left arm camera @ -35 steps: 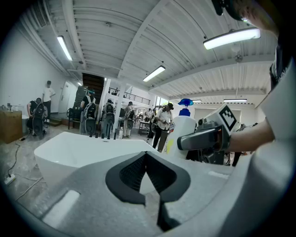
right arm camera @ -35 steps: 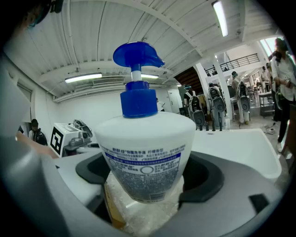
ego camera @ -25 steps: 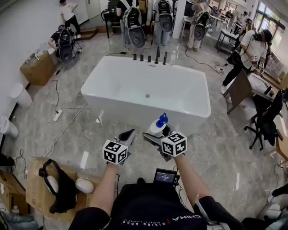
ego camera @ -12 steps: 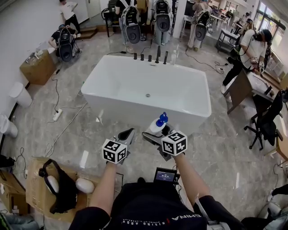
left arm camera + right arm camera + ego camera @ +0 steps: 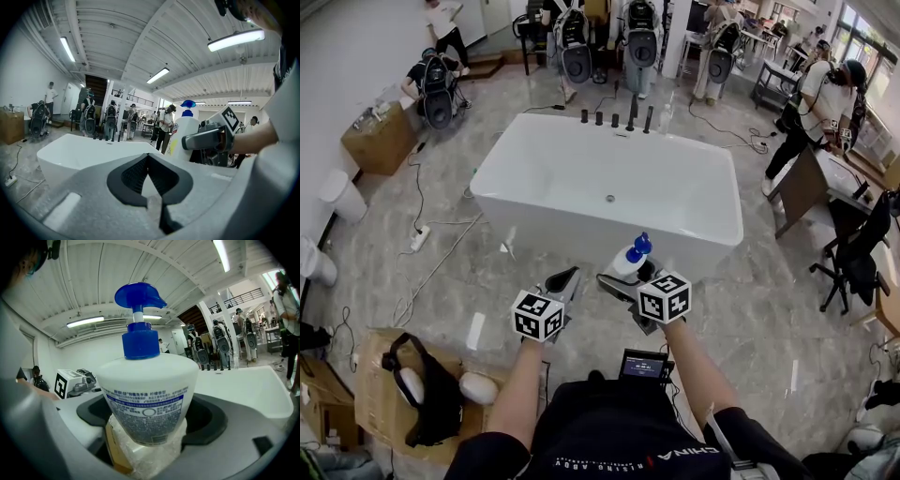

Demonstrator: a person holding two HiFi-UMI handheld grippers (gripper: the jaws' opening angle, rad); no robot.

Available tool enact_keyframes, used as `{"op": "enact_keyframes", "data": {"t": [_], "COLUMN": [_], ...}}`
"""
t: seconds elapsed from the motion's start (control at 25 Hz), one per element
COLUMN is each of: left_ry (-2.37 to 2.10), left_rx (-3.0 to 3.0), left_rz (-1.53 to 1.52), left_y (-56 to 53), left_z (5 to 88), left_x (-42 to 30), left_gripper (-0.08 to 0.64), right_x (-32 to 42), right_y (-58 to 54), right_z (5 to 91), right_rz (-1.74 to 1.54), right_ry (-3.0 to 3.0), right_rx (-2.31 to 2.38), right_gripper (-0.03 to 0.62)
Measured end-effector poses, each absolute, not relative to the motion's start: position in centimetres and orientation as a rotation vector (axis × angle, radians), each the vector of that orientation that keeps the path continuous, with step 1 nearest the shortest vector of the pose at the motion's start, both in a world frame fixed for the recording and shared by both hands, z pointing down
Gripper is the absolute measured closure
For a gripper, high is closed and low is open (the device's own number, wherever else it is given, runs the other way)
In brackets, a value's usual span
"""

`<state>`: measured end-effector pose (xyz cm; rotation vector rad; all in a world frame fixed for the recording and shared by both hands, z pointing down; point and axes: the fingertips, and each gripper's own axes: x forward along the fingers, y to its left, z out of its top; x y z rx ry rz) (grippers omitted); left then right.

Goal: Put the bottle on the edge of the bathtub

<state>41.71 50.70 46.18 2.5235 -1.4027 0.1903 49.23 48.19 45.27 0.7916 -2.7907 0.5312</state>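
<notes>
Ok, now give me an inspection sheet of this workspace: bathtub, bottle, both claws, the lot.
Surface: white bathtub on grey polished floor; near rim bare.
Job's things: pump bottle, blue cap, upright, held in front of the tub's near wall, not yet on its edge.
Clutter: cardboard box at lower left, bearing black gear.
Grippers: right claw shut on the bottle; left claw shut, empty.
Cables: power strip and cords on the floor left of the tub.
Surroundings: standing person and office chair at right.

The bottle [image 5: 630,261] and right gripper [image 5: 628,275] edge slightly toward 12 o'clock, nearer the bathtub [image 5: 572,214].
</notes>
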Motion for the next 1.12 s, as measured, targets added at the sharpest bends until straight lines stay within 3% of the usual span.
{"op": "enact_keyframes", "data": {"t": [0.6,1.12], "left_ry": [-1.437,-1.483], "left_rx": [2.450,2.413], "left_rz": [0.172,0.217], "left_y": [46.2,32.8], "left_z": [47.6,47.4], "left_x": [37.9,32.3], "left_gripper": [0.551,0.551], "right_x": [45.9,40.3], "right_y": [42.2,28.3], "right_z": [46.5,46.4], "right_rz": [0.574,0.595], "right_ry": [-2.775,-2.798], "right_rx": [0.764,0.715], "right_gripper": [0.115,0.115]}}
